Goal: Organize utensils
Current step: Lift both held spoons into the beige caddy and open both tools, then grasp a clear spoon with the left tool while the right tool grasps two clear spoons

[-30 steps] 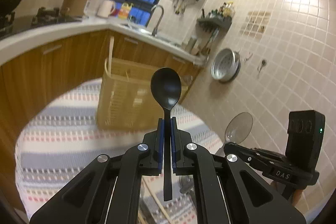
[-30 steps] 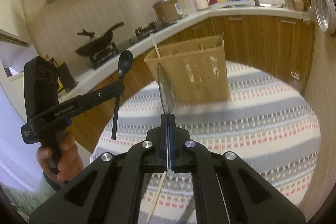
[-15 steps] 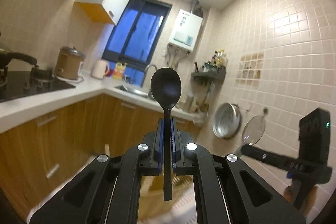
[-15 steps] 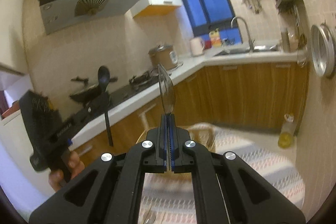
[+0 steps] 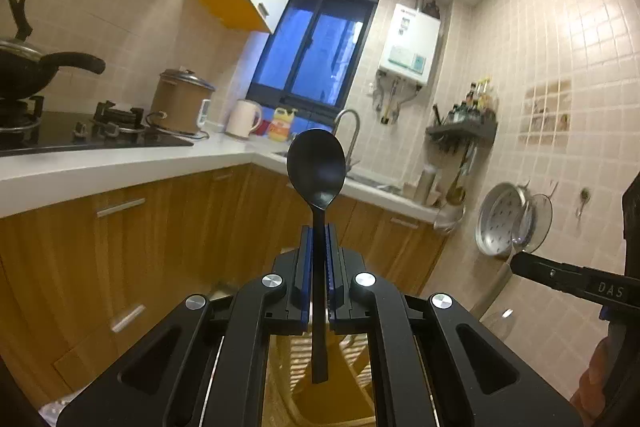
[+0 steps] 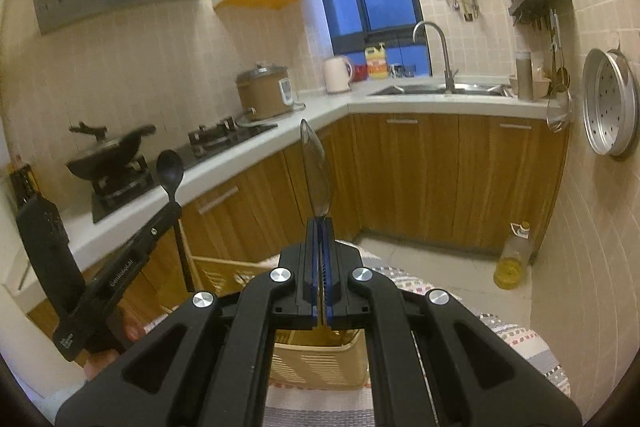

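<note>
My left gripper [image 5: 318, 239] is shut on a black spoon [image 5: 316, 167], bowl up, handle hanging down between the jaws. My right gripper [image 6: 319, 231] is shut on a clear smoky plastic spoon [image 6: 316, 171], seen edge-on, bowl up. Each gripper shows in the other's view: the right one with its clear spoon [image 5: 532, 223] at the right, the left one with the black spoon [image 6: 170, 169] at the left. A tan slatted utensil basket [image 6: 312, 359] stands below both grippers on the striped tablecloth [image 6: 516, 339]; it also shows in the left wrist view [image 5: 296, 379].
Wooden cabinets [image 6: 440, 179] and a white counter [image 6: 332, 107] run behind, with a stove and wok [image 6: 116, 151], rice cooker [image 6: 266, 91], kettle and sink. A metal steamer tray [image 6: 608, 107] hangs on the tiled wall. An oil bottle [image 6: 512, 255] stands on the floor.
Both grippers have tilted upward and moved over the basket, spoons still held. The table and basket have slid to the bottom of both views.
</note>
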The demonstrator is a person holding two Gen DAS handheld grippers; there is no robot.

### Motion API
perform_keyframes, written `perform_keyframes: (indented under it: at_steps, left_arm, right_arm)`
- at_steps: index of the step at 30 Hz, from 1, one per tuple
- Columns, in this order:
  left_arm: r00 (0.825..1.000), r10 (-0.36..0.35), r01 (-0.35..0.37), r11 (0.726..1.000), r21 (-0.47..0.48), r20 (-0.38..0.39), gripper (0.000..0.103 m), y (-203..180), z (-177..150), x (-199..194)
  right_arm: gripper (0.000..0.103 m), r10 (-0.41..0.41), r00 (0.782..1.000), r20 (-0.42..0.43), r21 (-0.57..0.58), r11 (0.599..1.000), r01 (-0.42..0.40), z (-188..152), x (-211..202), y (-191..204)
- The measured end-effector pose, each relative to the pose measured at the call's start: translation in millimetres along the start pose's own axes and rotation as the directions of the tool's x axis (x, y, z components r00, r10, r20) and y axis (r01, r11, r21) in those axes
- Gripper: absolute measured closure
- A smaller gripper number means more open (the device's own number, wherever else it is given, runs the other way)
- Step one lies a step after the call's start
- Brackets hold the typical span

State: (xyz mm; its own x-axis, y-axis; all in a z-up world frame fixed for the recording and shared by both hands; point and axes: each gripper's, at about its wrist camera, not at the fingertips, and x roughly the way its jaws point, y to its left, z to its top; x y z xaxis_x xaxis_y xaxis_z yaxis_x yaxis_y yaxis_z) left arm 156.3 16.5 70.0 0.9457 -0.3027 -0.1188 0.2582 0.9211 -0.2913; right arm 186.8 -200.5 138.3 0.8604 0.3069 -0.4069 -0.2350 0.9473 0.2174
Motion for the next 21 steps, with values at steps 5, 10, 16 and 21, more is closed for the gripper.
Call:
perform_keyframes:
  at_steps: [5, 10, 16, 21]
  left_arm:
    - [1.000, 0.021, -0.021, 0.999, 0.028, -0.017, 0.099, -3, -8, 1]
    - [0.998, 0.049, -0.048, 0.998, 0.031, -0.049, 0.098, -5, -14, -1]
    - [0.996, 0.030, -0.026, 0.999, 0.041, -0.083, 0.078, -10, -10, -27]
    - [0.994, 0.005, -0.003, 1.000, 0.020, -0.105, 0.069, -10, -2, -62]
  right_arm:
    - [0.102, -0.006, 0.999, -0.033, -0.006, 1.000, 0.006, -10, 11, -3]
    - [0.101, 0.002, 0.998, -0.061, -0.019, 1.000, -0.003, -18, 12, 1]
    - [0.090, 0.030, 0.994, -0.103, -0.002, 1.000, -0.030, -22, 0, -1]
    - [0.064, 0.033, 0.995, -0.098, 0.022, 0.999, -0.031, -29, -30, -5]
